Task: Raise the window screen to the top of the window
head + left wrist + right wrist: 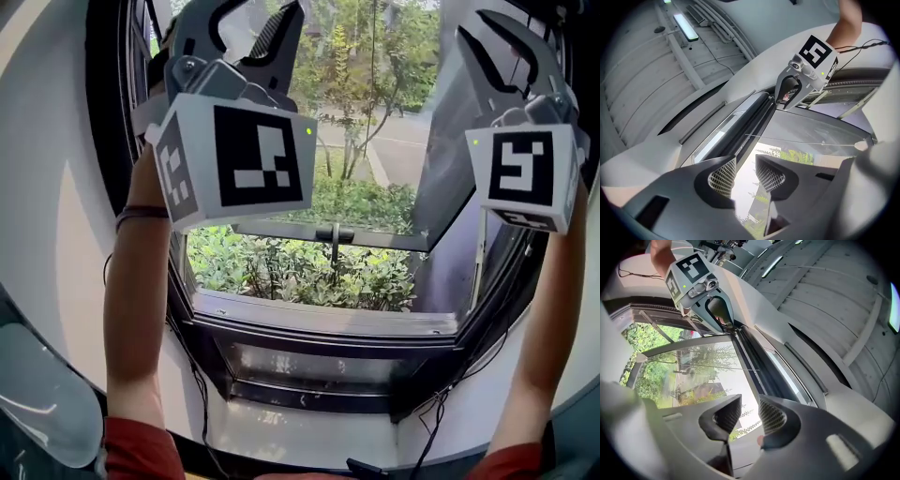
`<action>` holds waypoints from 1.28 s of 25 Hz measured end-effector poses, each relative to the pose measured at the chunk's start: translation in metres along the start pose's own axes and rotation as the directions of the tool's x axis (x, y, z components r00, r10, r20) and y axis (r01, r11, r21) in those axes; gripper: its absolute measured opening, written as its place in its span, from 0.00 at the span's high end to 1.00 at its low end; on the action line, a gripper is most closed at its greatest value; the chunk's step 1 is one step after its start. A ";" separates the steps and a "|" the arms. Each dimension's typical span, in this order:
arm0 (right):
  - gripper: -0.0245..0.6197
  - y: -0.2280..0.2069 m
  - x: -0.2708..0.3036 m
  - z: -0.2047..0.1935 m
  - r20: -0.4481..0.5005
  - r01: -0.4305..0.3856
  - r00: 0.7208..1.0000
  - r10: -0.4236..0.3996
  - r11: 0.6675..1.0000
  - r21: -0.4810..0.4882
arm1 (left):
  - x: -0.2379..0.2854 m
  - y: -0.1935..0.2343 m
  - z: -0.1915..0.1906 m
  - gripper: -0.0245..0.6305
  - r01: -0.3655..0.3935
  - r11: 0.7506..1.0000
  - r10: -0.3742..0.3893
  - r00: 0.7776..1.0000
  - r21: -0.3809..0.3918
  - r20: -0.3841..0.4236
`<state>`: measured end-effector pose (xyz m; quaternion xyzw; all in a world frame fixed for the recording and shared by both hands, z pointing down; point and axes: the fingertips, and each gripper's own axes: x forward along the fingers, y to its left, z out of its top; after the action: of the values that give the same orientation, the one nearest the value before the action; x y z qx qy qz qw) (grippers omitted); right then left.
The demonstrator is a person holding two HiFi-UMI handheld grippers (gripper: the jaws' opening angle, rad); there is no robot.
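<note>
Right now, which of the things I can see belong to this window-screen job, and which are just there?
For the job:
- left gripper, open and empty
- right gripper, open and empty
- window frame
- dark bar along its top, probably the rolled-up screen

Just there:
- cables by the sill
- ceiling light
- bushes outside

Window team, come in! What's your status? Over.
Left hand-held gripper open, empty. Right hand-held gripper open, empty. Window screen bar up along the frame's top. Nothing blocking; glass sash swung outward.
</note>
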<state>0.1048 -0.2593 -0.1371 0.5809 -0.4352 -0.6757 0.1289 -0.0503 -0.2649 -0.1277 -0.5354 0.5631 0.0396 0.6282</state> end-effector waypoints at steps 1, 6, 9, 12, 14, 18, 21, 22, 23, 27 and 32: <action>0.78 0.003 -0.005 0.000 0.004 0.001 1.000 -0.001 1.000 0.011 | -0.006 -0.004 -0.001 0.79 0.004 1.000 -0.004 1.000 -0.014 -0.001; 0.78 0.022 -0.031 -0.006 -0.028 -0.019 0.999 0.020 0.999 0.042 | -0.035 -0.026 -0.008 0.79 0.025 0.996 -0.026 1.000 -0.085 -0.008; 0.78 0.037 -0.044 -0.014 -0.043 -0.034 0.998 0.037 0.997 0.076 | -0.053 -0.042 -0.014 0.79 0.051 0.992 -0.054 0.998 -0.114 -0.026; 0.78 0.054 -0.057 -0.024 -0.055 -0.044 0.997 0.050 0.992 0.119 | -0.071 -0.059 -0.024 0.79 0.066 0.986 -0.074 0.996 -0.154 -0.052; 0.78 0.064 -0.066 -0.030 -0.064 -0.049 0.996 0.059 0.988 0.148 | -0.081 -0.068 -0.036 0.79 0.070 0.979 -0.085 0.993 -0.190 -0.076; 0.78 0.086 -0.088 -0.037 -0.077 -0.064 0.994 0.082 0.975 0.212 | -0.107 -0.087 -0.056 0.79 0.080 0.959 -0.117 0.986 -0.270 -0.121; 0.78 0.103 -0.108 -0.040 -0.079 -0.076 0.992 0.101 0.961 0.266 | -0.129 -0.108 -0.063 0.79 0.089 0.938 -0.143 0.980 -0.336 -0.140; 0.78 0.110 -0.116 -0.040 -0.079 -0.080 0.991 0.107 0.955 0.287 | -0.136 -0.115 -0.065 0.79 0.090 0.928 -0.152 0.977 -0.361 -0.147; 0.78 0.117 -0.123 -0.040 -0.077 -0.083 0.991 0.112 0.947 0.311 | -0.143 -0.121 -0.067 0.79 0.090 0.917 -0.161 0.975 -0.389 -0.154; 0.78 0.146 -0.152 -0.040 -0.050 -0.090 0.991 0.125 0.891 0.444 | -0.172 -0.147 -0.076 0.79 0.089 0.865 -0.202 0.962 -0.494 -0.182; 0.78 0.185 -0.180 -0.048 -0.063 -0.092 0.987 0.150 0.833 0.546 | -0.204 -0.181 -0.093 0.79 0.090 0.822 -0.254 0.941 -0.562 -0.222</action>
<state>0.1388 -0.2667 0.1230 0.5989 -0.6368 -0.4850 0.0247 -0.0679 -0.2957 0.1582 -0.7406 0.5622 0.0624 0.3628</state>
